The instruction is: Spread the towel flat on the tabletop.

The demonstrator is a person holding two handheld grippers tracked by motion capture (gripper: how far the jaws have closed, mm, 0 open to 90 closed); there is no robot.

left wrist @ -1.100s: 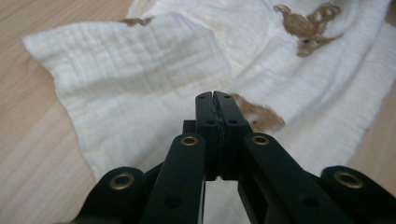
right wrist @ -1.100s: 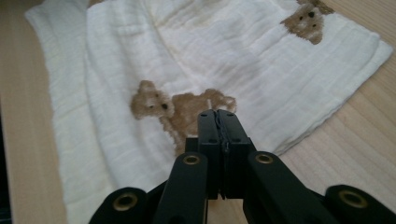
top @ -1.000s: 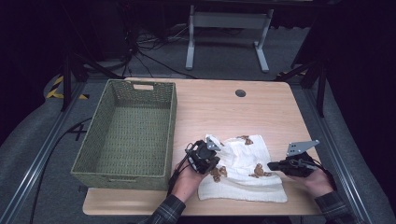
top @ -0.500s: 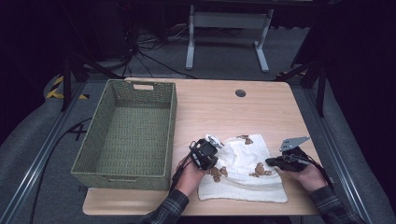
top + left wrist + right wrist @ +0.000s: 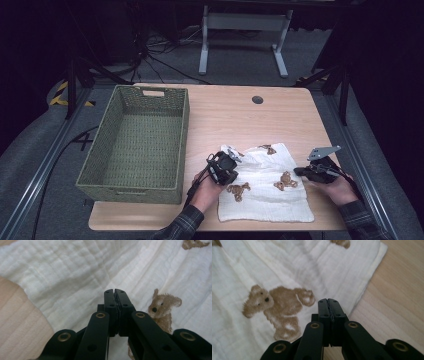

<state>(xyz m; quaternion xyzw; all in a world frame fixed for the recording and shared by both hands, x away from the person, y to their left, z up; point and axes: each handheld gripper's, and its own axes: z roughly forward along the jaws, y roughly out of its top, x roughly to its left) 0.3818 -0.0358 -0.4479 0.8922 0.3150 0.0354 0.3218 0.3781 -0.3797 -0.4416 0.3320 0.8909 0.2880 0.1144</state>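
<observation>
High view, layout: items listed from the 9 o'clock side to the 3 o'clock side of the table (image 5: pixel 280 120).
Basket: green woven basket (image 5: pixel 135 142) on the 9 o'clock half of the table, nothing inside.
Left gripper: left gripper (image 5: pixel 223 169) at the cloth's 9 o'clock edge; jaws pressed together. In the left gripper view the tips (image 5: pixel 115 293) sit over white fabric; whether fabric is pinched between them cannot be determined.
Cloth: white cloth (image 5: pixel 265 200) printed with brown bears, lying rumpled at the table's 5 o'clock area, near the front edge.
Right gripper: right gripper (image 5: pixel 300 171) at the cloth's 3 o'clock edge; jaws closed. In the right gripper view the tips (image 5: pixel 328 302) sit just beside a bear print (image 5: pixel 278 307), near the cloth's edge.
</observation>
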